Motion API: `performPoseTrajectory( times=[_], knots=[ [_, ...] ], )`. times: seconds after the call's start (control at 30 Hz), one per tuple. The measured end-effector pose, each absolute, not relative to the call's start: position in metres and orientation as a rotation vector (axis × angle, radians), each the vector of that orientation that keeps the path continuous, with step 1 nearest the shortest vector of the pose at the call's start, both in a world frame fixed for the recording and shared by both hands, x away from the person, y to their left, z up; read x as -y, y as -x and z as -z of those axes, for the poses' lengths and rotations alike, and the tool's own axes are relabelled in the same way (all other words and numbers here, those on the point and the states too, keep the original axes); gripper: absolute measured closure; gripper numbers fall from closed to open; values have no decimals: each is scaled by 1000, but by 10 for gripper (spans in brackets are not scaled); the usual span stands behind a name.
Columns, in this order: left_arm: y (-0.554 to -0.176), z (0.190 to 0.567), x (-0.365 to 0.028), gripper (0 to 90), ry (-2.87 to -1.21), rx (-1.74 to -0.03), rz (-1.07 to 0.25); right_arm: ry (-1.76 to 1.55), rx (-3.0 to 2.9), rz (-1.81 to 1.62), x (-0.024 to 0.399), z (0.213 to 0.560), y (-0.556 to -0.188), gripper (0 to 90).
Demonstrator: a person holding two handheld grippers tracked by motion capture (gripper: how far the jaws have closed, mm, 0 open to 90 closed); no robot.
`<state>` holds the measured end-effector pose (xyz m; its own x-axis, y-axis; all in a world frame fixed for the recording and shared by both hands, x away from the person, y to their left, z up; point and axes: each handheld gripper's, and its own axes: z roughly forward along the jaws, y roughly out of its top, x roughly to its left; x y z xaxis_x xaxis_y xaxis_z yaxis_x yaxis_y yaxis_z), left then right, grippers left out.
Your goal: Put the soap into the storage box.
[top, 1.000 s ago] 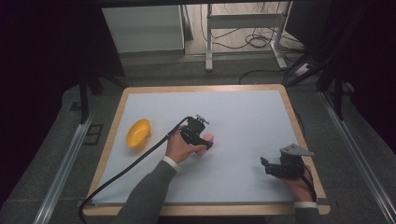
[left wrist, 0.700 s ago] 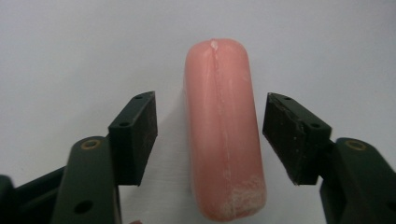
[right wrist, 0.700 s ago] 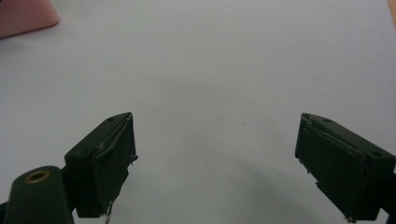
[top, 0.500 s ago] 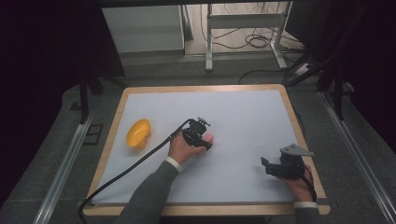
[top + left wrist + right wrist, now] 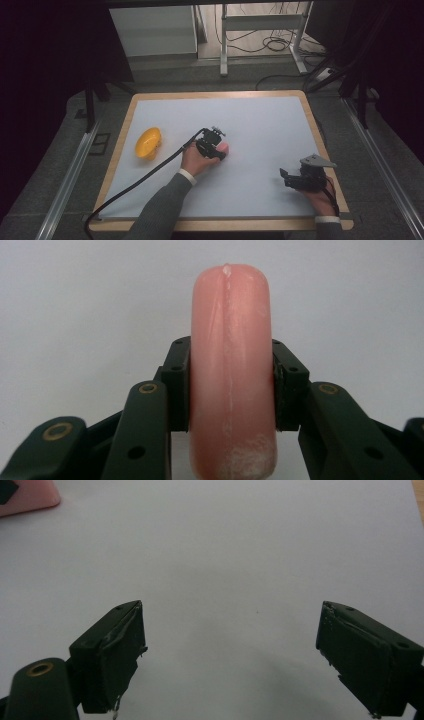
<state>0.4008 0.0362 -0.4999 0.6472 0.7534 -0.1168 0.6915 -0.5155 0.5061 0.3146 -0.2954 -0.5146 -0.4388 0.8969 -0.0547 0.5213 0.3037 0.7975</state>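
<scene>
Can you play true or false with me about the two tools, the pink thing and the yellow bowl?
1. The left tool is squeezing the pink object. True.
2. The right tool is holding the yellow bowl. False: its jaws are wide apart with nothing between them, and the bowl sits far off near the table's left edge.
3. The pink object is inside the yellow bowl. False: it is in the left tool, apart from the bowl.
4. The yellow bowl is tipped rather than standing flat. True.
5. The white table has a wooden rim. True.
</scene>
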Motion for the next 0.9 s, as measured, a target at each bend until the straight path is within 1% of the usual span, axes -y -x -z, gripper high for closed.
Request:
performPoseTrajectory(
  times=[0.27,0.5,0.67,0.9],
  knots=[
    [-398,497,-38,601,-2349,-1109,-148,-1257,-2073,-992,296,514,-314,121],
    [-393,485,-44,601,-2336,-1089,-169,-1258,-2069,-996,297,514,-314,121],
    [-389,479,-59,601,-2286,-1107,-188,-1260,-2067,-998,297,513,-314,121],
    [-384,471,-80,601,-2281,-1128,-220,-1260,-2068,-996,297,513,-314,121]
  ],
)
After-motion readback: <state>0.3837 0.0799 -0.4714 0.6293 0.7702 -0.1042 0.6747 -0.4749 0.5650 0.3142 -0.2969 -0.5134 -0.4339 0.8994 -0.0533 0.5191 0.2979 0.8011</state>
